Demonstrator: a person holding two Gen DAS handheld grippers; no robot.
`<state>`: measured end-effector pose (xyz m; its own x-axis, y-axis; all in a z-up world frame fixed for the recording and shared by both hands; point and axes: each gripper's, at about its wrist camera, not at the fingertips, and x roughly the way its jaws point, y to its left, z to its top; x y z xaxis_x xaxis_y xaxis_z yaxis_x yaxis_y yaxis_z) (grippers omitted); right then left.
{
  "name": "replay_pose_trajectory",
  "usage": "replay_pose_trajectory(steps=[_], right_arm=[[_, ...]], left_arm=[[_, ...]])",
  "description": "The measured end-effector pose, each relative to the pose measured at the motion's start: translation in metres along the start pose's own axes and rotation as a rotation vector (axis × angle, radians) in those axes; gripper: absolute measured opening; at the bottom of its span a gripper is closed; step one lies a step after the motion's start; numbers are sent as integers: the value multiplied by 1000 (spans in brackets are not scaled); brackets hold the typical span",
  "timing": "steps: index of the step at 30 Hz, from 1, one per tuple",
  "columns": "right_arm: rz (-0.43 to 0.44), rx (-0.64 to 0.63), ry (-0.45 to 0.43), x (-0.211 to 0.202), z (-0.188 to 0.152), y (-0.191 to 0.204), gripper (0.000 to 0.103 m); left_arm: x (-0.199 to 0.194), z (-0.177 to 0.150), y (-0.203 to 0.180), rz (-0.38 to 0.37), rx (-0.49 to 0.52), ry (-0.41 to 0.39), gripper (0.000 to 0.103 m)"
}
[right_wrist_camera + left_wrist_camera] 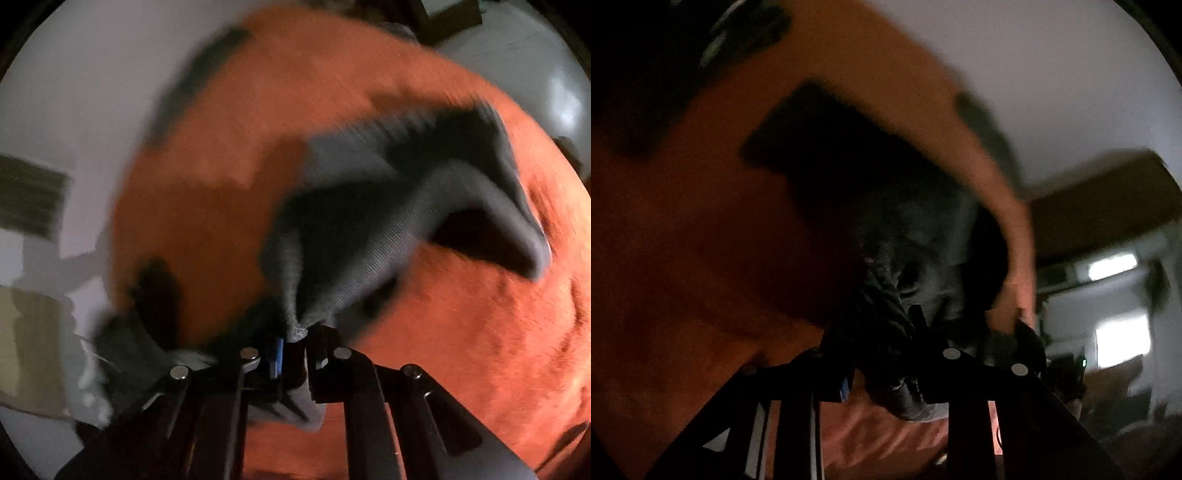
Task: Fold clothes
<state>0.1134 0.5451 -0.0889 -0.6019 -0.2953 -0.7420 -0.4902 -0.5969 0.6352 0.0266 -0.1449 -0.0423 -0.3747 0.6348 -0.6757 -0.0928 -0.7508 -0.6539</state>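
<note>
Both angled downward, the right hand-held gripper [295,336] is clamped on grey cloth; the left hand-held gripper [886,339] pinches dark fabric.

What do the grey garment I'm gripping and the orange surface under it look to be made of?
Grey garment: probably a knit, matte; fine ribbing shows where it bunches at the right gripper.
Orange surface: seems a soft, slightly fuzzy fabric cover, dimpled and creased. Blur hides more.

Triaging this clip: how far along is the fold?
Done: no finished fold shows. In hand: the right gripper is shut on a bunched edge of the grey garment, lifted above the orange surface; the left gripper has dark cloth between its fingers, too dim to judge the grip. Left: the whole fold.
</note>
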Motion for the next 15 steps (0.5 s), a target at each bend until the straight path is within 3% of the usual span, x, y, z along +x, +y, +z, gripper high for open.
replay_pose_trajectory(steps=[2, 6, 9, 15], right_arm=[[101, 17, -107, -35, 16, 28, 8], [265, -71, -312, -113, 45, 99, 7], [372, -139, -453, -172, 60, 148, 7], [447, -280, -612, -271, 72, 218, 7]], left_arm=[[-10, 22, -36, -25, 45, -16, 27], [-32, 66, -93, -49, 80, -67, 27], [-75, 97, -133, -107, 91, -181, 26], [-200, 123, -226, -201, 235, -472, 26]])
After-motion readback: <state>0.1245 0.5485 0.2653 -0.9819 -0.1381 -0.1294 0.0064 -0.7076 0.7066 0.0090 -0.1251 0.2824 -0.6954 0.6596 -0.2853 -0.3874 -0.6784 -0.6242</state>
